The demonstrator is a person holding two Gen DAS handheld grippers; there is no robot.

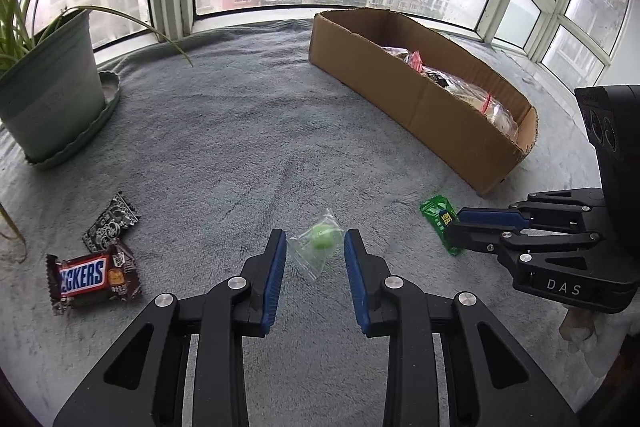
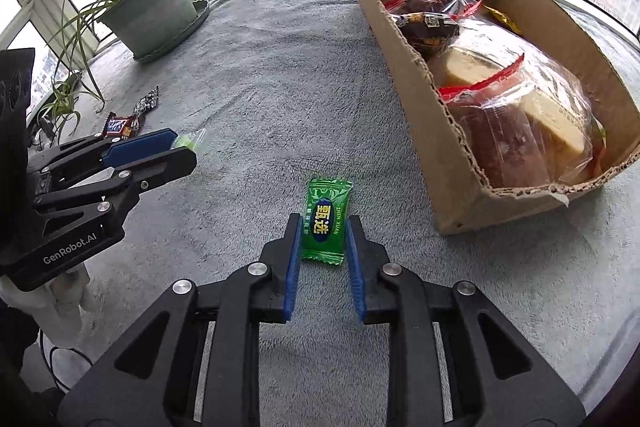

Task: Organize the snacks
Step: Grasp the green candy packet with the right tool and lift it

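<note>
Several snacks are already packed in the cardboard box (image 2: 460, 163). The green candy (image 2: 326, 223) is clamped by the right gripper (image 2: 323, 239); the clear-wrapped sweet (image 1: 320, 245) appears pinched by the left gripper (image 1: 316, 251); the chocolate bar (image 1: 86, 277) and dark packet (image 1: 110, 223) are left near the blanket's left edge.

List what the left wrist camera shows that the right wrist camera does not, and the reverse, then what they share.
Left wrist only: the green ball candy seen whole in its clear wrapper between the left gripper's pads, and the Snickers bar label, readable.

Right wrist only: the green candy packet printed face, pinched at its sides by the right gripper, and the bagged bread filling the cardboard box.

Both: the box, potted plant, grey blanket, both candies, both grippers.
</note>
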